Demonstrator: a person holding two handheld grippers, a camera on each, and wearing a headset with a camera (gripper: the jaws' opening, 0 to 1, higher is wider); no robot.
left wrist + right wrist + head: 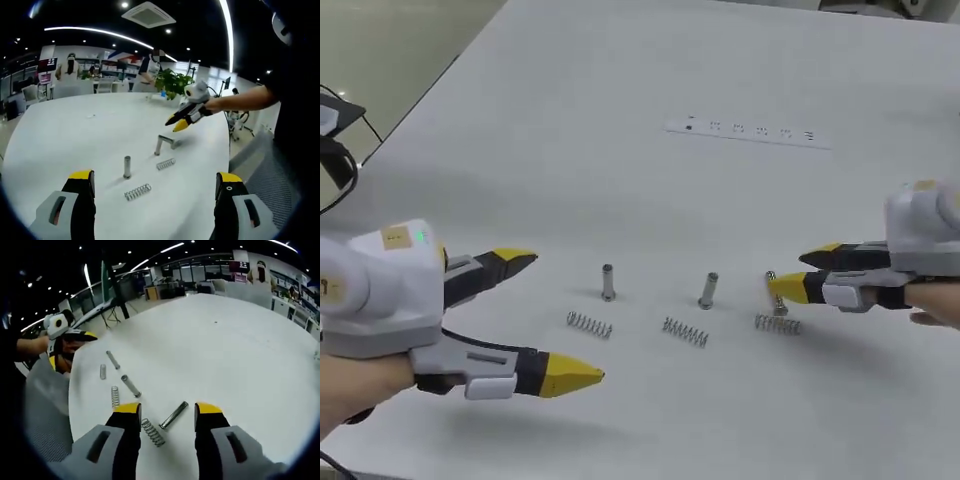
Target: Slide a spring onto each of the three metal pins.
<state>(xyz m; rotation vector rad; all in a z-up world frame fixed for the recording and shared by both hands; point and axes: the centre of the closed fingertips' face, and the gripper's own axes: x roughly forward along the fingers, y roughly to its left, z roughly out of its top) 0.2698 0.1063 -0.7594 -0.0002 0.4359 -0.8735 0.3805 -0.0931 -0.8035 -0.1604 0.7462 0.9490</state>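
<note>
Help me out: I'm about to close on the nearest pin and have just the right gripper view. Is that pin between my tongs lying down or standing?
Observer: Standing. The head view shows the nearest pin upright on the table, partly hidden by the lower tong of the right gripper.
Operator: And the left gripper's tongs?
Observer: Its own view shows the left gripper wide open, holding nothing, facing the far pin and its spring.
Operator: Anything beyond the pins?
Observer: A white socket strip lies flat on the table, well behind the row.
</note>
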